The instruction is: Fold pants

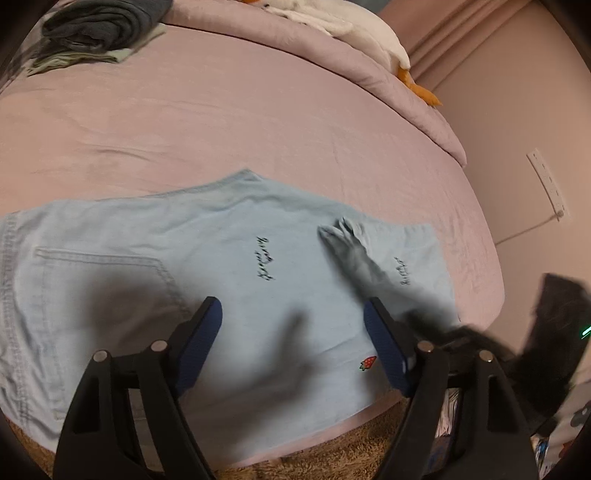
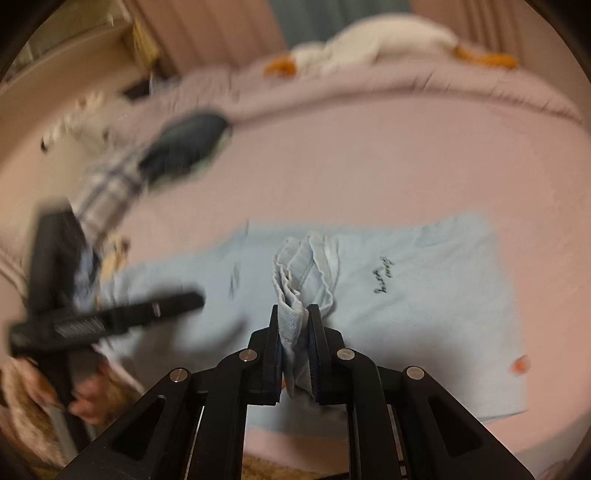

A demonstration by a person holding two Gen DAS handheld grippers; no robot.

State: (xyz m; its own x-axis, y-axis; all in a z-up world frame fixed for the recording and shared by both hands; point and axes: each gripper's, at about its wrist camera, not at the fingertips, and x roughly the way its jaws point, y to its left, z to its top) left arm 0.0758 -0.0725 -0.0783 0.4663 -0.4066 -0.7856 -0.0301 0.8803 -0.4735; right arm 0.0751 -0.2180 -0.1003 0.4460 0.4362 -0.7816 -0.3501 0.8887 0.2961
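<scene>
Light blue denim pants (image 1: 240, 254) lie flat on the pink bed, back pocket at the left, dark script embroidery and a small strawberry patch (image 1: 368, 362) near the front edge. My left gripper (image 1: 291, 325) is open and hovers just above the pants, holding nothing. My right gripper (image 2: 292, 332) is shut on a bunched fold of the pants hem (image 2: 295, 273) and holds it lifted over the cloth. The right gripper shows blurred in the left wrist view (image 1: 461, 332). The left gripper shows blurred in the right wrist view (image 2: 110, 321).
The pink bed sheet (image 1: 258, 118) stretches beyond the pants. A folded dark garment pile (image 1: 99, 29) lies at the far left. A white plush goose (image 1: 354, 26) lies on the rolled duvet at the back. Brown carpet (image 1: 332, 454) is below the bed edge.
</scene>
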